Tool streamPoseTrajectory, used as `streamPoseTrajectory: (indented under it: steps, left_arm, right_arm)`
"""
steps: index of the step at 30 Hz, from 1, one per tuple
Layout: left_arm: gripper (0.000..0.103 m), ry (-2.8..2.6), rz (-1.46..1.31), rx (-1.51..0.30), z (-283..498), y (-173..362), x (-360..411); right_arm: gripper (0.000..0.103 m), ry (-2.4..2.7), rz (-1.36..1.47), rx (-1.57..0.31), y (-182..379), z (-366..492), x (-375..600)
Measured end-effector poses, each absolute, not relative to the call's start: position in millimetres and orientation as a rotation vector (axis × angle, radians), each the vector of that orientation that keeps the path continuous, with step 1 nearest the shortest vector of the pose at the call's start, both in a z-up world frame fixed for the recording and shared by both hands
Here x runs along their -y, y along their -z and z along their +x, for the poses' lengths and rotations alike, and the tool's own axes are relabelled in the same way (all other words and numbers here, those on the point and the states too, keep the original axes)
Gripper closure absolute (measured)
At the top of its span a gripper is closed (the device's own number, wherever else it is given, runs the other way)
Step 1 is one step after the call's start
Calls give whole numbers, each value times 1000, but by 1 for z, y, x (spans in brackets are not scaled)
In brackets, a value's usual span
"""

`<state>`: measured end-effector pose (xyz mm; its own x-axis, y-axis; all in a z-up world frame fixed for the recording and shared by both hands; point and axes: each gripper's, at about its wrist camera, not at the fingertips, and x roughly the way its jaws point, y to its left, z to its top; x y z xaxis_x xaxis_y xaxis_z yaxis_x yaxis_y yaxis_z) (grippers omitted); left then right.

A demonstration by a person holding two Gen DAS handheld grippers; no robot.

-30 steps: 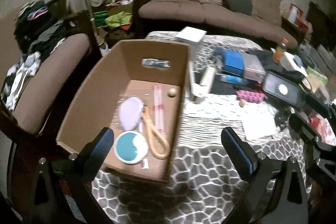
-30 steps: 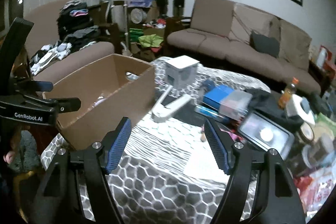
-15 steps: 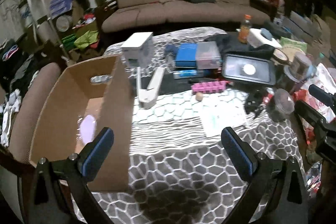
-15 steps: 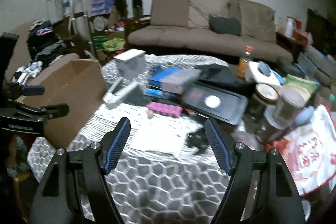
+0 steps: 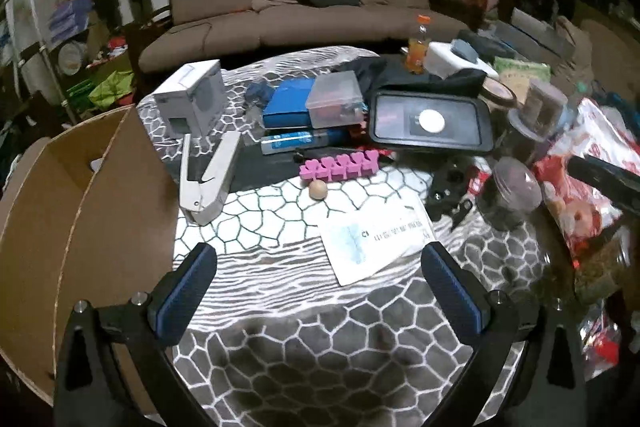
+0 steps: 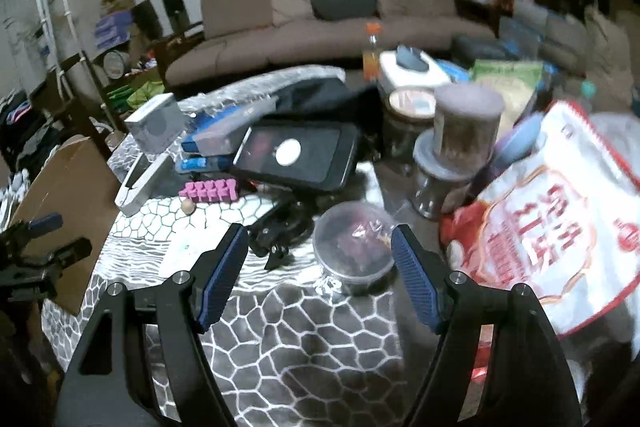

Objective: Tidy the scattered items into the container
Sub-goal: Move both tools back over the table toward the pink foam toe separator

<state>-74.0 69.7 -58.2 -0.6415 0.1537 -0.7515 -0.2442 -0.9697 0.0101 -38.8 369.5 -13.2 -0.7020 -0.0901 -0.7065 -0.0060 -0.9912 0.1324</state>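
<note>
Both tongs, left (image 5: 318,275) and right (image 6: 318,263), gape wide and empty above the cluttered tabletop (image 5: 304,339); the cardboard box (image 5: 80,195) sits at its left edge.

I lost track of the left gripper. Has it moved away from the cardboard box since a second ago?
Yes. The left gripper has swung right, off the cardboard box, which now sits at the view's left edge.

The cardboard box (image 5: 80,211) is cut off at left, its inside hidden; red-and-white bag (image 6: 560,227) blurred
</note>
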Motion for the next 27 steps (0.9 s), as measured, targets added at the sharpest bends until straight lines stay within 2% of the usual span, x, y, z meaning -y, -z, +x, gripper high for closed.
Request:
streamPoseTrajectory:
  steps: [6,11,20,27]
  left_arm:
    - [0,-2657,-1239,-101,-80,64,-51]
    - [0,-2654,-1208,-51,-76,64,-47]
    - [0,-2644,-1228,-112,-64,72,-30]
    - [0,-2653,-1265,-42,-62,83,-17]
  right_arm:
    - [32,2772,1269,208,38,-74,-342]
    - [32,2695,1373,329,58,-100,-326]
    - [31,2707,1492,477,77,-118,-315]
    - [35,2661,1357,212,70,-136,-266]
